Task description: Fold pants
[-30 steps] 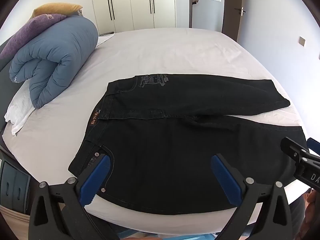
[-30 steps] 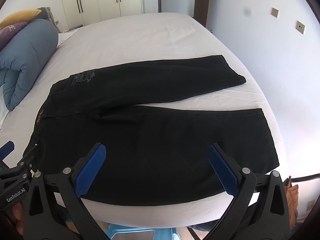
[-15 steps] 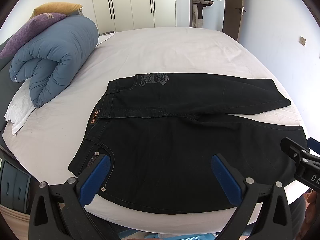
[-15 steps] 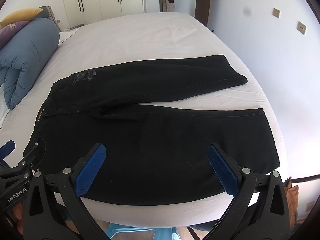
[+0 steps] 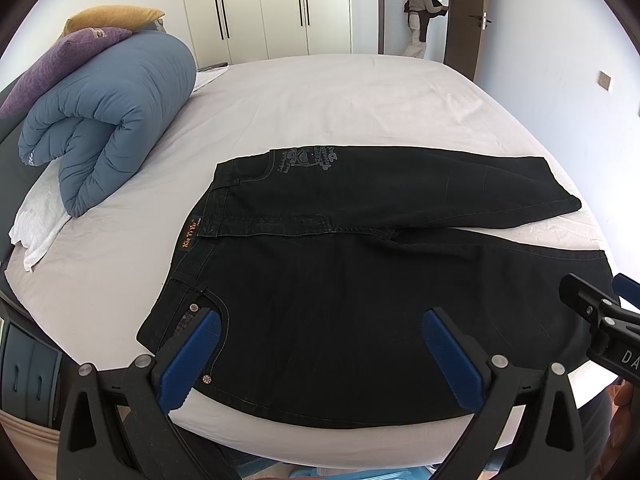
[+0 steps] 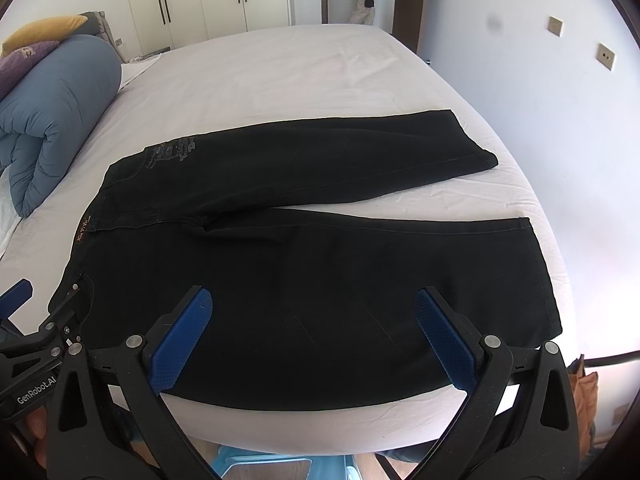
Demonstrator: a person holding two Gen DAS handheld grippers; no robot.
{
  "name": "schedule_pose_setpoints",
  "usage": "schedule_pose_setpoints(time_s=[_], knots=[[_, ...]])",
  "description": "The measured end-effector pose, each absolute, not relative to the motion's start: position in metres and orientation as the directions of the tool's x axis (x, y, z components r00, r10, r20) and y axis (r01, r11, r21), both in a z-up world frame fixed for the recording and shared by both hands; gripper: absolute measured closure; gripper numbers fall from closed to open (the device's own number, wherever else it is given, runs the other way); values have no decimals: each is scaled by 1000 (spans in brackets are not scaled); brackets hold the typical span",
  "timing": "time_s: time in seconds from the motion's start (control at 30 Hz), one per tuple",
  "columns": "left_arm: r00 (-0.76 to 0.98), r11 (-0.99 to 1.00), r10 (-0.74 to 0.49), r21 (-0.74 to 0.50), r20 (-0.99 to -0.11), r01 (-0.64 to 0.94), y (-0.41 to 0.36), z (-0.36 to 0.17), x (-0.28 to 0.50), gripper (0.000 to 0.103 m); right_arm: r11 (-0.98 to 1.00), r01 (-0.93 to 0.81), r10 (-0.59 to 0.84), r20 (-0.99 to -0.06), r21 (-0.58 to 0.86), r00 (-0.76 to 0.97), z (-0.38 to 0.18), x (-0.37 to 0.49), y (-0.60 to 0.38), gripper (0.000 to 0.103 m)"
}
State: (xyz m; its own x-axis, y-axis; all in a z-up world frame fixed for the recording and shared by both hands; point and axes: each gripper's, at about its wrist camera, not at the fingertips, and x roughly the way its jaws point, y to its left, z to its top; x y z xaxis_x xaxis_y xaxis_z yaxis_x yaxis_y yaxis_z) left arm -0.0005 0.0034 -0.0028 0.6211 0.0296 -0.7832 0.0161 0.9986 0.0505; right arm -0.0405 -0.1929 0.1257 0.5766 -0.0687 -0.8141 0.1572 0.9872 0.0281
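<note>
1. The black denim pants (image 5: 360, 292) lay flat on the white-sheeted bed (image 5: 340, 100), near its front edge.
2. Their long axis ran from 9 to 3 o'clock: waistband at 9, hems at 3, the far leg angled toward 2.
3. The left tongs (image 5: 322, 350) hovered spread wide over the near hip pocket, gripping nothing.
4. The right tongs (image 6: 314, 332) hung equally wide over the near leg, empty.
5. A rolled blue quilted duvet (image 5: 104, 120) sat at 10 o'clock.

We find the black pants (image 5: 360, 280) spread flat across mid-frame, unfolded, waistband at left, legs splayed rightward; grey print shows at upper centre near the waistband.
</note>
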Motion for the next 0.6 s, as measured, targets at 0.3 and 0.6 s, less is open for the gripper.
schedule_pose_setpoints(time_s=[0.3, 0.6], knots=[[620, 999, 29, 50, -784, 17, 3, -3, 0, 0, 987, 157, -67, -815, 29, 576, 125, -41, -192, 0], [618, 999, 29, 49, -786, 16, 3, -4, -1, 0, 987, 155, -67, -816, 29, 574, 123, -40, -191, 0]])
